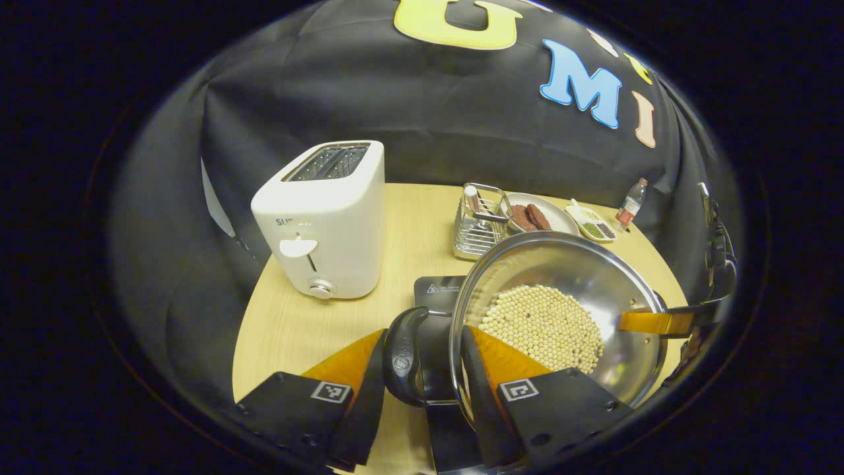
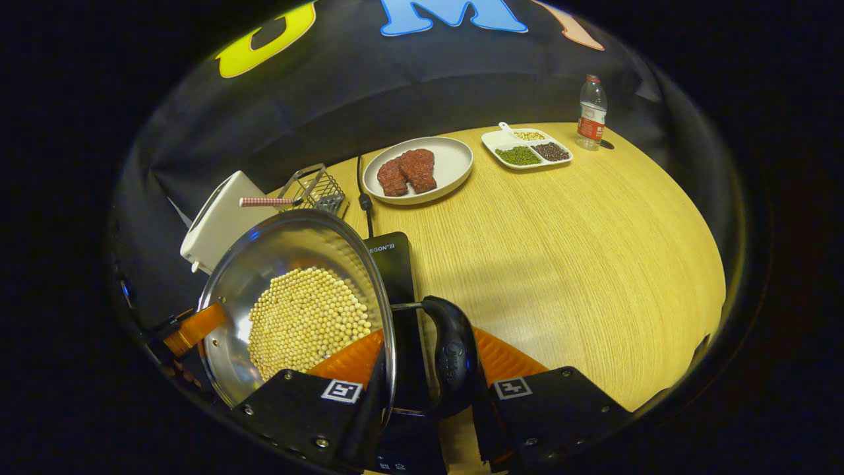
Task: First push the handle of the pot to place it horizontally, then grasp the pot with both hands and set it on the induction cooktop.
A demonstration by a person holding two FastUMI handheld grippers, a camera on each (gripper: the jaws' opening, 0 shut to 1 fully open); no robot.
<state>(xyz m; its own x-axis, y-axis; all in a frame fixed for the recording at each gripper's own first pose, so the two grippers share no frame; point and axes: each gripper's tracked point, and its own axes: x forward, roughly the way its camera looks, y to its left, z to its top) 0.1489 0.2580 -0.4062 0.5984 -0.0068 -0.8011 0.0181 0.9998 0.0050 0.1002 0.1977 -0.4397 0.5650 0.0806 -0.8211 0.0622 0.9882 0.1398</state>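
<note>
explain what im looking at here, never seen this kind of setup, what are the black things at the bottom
Those are two hand-held grippers, each with a camera looking along its own fingers. In the left gripper view, the left gripper clamps one loop handle of a steel pot full of pale beans. In the right gripper view, the right gripper clamps the opposite handle. Under the pot is a black induction cooktop. On the wooden table: a toaster, a wire basket, a plate of meat, a divided dish and a bottle.

Pale wood-grain tabletop [image 2: 580,251] with rounded edge, black cloth wall [image 2: 409,92] draped behind its far edge, dim surroundings.
</note>
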